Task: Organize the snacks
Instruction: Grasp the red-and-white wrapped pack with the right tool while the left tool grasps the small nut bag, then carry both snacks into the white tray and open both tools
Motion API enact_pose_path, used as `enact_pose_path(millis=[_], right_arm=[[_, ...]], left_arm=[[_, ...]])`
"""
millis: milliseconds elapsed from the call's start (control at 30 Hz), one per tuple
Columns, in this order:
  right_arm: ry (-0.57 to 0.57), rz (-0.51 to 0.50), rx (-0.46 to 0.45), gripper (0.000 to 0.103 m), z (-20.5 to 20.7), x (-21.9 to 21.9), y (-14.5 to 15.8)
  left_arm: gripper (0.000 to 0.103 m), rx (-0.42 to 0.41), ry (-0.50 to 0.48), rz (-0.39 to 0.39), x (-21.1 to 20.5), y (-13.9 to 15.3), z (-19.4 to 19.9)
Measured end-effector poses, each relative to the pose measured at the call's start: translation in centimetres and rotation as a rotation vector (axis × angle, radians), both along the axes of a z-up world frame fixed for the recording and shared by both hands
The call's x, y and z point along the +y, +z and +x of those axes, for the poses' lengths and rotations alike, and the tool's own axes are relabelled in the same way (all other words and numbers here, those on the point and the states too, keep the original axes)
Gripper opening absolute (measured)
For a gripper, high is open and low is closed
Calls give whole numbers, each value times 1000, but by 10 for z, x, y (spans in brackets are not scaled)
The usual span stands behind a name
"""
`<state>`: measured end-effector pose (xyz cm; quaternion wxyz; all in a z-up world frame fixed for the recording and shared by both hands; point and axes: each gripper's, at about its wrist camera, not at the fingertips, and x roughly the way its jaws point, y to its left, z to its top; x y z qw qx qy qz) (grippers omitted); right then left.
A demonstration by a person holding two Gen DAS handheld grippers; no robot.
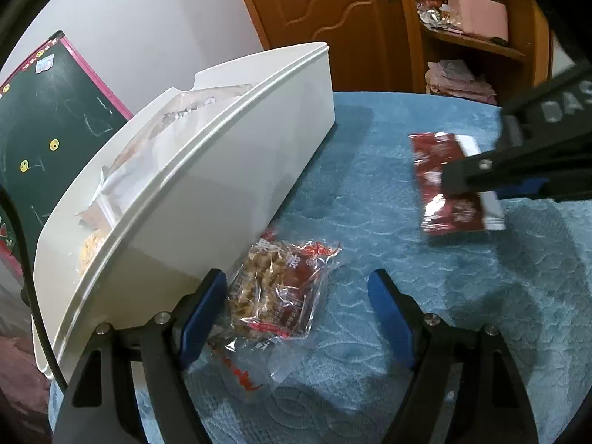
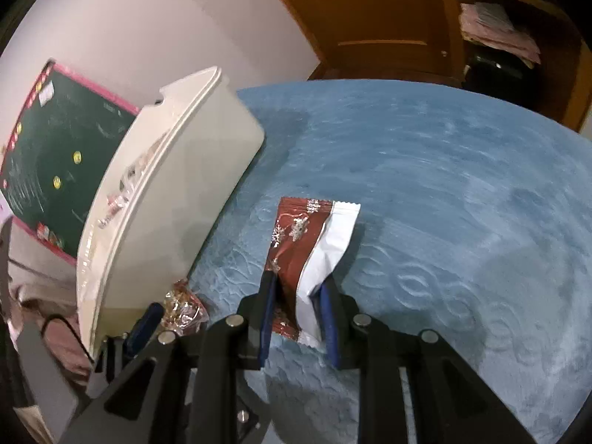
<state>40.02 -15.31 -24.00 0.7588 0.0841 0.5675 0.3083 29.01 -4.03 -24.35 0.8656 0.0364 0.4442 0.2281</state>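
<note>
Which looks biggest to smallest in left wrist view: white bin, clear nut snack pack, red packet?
1. White bin, by far the largest.
2. Clear nut snack pack and red packet: alike; the pack lies nearer the camera and the right gripper covers part of the packet, so I won't rank them.
</note>
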Motion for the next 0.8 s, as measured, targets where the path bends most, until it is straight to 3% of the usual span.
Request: enact_pose_path(millis=[133,167,233,267,533,800], right_arm=[[-48,15,15,23,-4,-15,-1],[-56,13,19,23,-5,-18,-2],[-68,13,22,23,-6,-22,-1],[-73,18,20,23,-7,-24,0],[-101,28,-1,23,-16,-35,14],[-100,27,-33,22,-33,-34,30]], left_arm=[[78,10,6,2,-2,0,3],[73,8,1,-2,-2,0,4],[43,-4,-31,-45,0,0,4],[36,-7,-42,-73,0,1,5],[34,14,-41,-106,2,3,2],[33,4,-105,-162,1,18,-14]])
